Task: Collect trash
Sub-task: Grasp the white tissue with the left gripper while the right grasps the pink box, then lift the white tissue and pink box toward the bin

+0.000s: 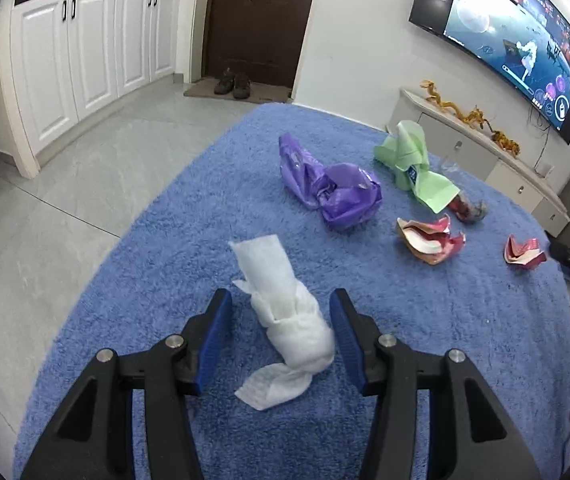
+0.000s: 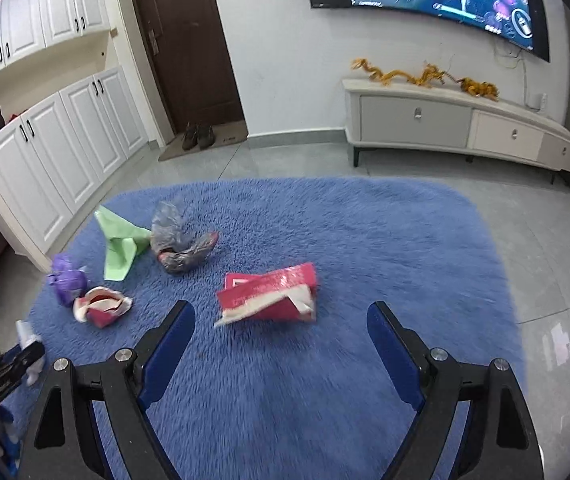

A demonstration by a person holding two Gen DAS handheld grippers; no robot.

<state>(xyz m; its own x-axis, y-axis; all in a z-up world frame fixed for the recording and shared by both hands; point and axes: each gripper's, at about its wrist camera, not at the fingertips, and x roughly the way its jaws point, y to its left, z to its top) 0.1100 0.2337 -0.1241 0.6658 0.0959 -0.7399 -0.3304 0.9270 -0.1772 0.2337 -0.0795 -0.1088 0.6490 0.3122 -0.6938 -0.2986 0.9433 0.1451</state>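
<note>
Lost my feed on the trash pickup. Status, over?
Left claw open, straddling white tissue. Right claw open, short of red wrapper. Nothing collected yet; nothing in the way.

No text can be read in either view. The TV [image 1: 517,40] shows game graphics with icons and small lettering too blurred to make out, and the green wrapper [image 1: 409,160] carries a small blue label whose print is illegible. The red packet [image 2: 273,296] has pale markings that are smeared beyond reading.
</note>
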